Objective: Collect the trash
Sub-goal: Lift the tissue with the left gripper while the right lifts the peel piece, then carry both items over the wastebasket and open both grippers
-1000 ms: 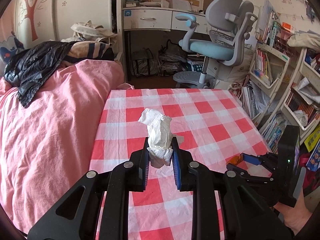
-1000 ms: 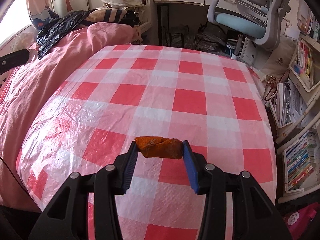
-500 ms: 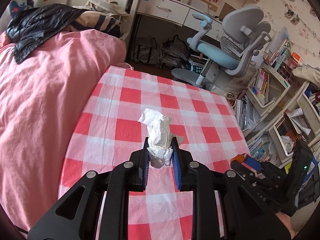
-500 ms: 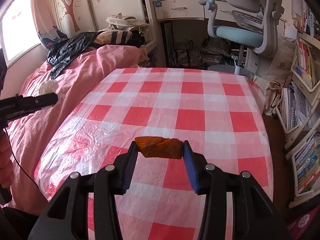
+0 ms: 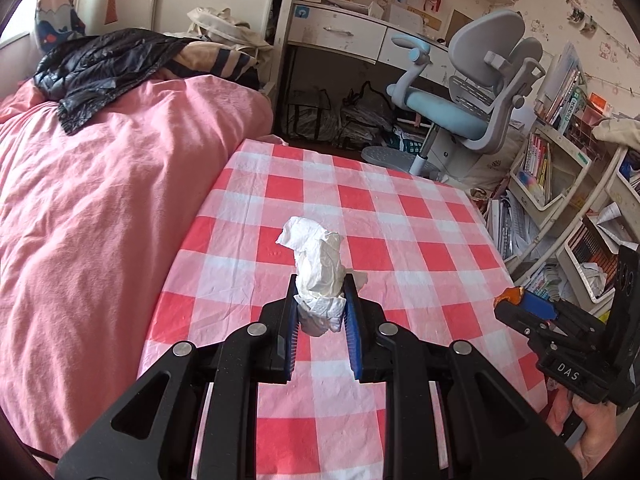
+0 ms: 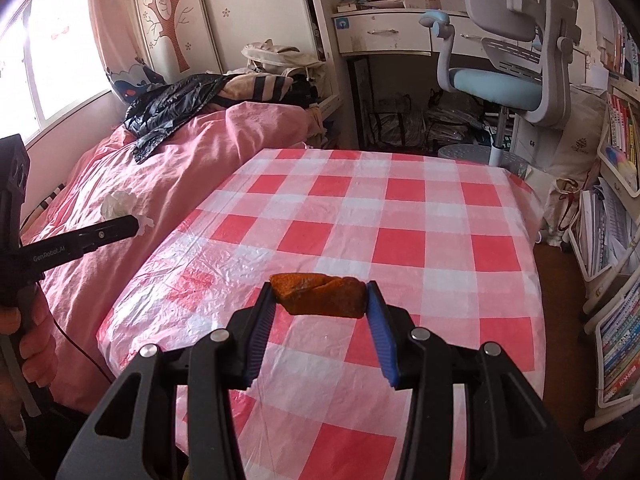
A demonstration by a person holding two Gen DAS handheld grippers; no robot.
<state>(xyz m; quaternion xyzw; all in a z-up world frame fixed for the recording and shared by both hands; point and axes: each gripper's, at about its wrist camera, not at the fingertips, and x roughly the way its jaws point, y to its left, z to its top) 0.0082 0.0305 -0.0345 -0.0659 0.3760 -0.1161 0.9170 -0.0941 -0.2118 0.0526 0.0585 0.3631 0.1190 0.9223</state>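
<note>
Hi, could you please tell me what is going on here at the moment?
A person is clearing trash from a table covered in a red-and-white checked plastic cloth, using a handheld tool in each hand. The left tool is shut on a crumpled white tissue, and the right tool is shut on an orange-brown spongy scrap. Both pieces are held above the cloth. No bin shows in either view, so neither piece has been dropped off yet.

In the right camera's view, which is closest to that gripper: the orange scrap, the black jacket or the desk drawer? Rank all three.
1. Orange scrap: clamped in the right gripper.
2. Black jacket: on the bed, far left.
3. Desk drawer: at the back wall, beyond the table.
</note>
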